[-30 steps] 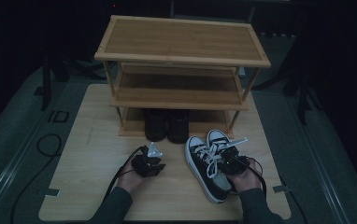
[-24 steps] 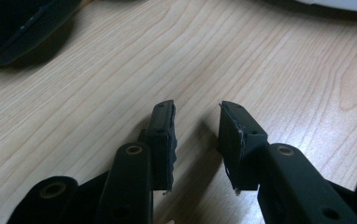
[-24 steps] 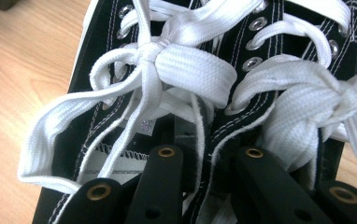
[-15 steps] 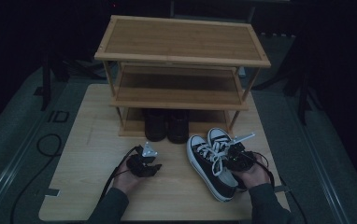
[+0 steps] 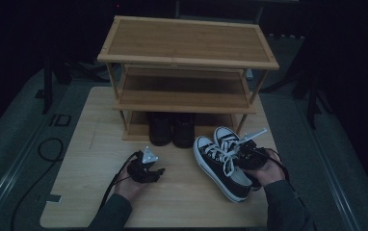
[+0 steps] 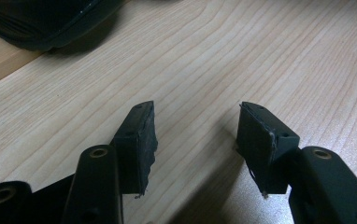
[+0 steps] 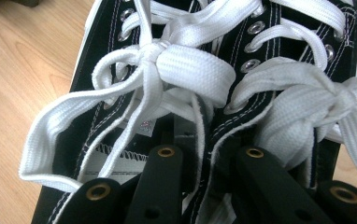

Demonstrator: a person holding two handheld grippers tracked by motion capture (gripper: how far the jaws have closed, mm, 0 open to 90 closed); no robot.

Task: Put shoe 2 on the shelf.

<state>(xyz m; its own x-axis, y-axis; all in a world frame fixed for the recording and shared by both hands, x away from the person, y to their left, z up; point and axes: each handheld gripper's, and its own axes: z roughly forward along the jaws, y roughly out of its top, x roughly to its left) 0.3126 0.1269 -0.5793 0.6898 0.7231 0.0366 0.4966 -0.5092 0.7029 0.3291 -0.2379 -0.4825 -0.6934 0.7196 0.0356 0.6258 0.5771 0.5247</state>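
While the right hand lifted: the sneakers point(image 5: 223, 166) were pinched together at their inner collars by the right gripper point(image 5: 249, 155), tilted, toes toward the rack.
Right fingers: clamped on the two adjoining collar edges of the sneakers point(image 7: 204, 135), one finger point(image 7: 160, 184) inside each shoe's opening, as the right gripper view showed.
Right gripper in its own view: point(image 7: 204, 158), fingers rising from the bottom, close together with the black canvas between them.
Laces: white point(image 7: 167, 65), tied in bows on both shoes, loops hanging loose over the tongues.
Sneakers' place: on the right front part of the surface point(image 5: 90, 139), just in front of the rack's right leg, heels in the right hand point(image 5: 266, 171).
Left gripper: point(image 5: 146, 168) held low over the surface, left of the sneakers and well apart from them.
Left fingers: apart, having just been opening, with nothing between them; bare wood point(image 6: 200, 84) lay under the gap point(image 6: 196, 135).
Rack: three-tier bamboo point(image 5: 187, 43) at the back of the surface.
Dark shoes: a pair point(image 5: 172, 129) on the rack's bottom tier, toes outward, near the left gripper; one toe point(image 6: 41, 21) showed in the left gripper view.
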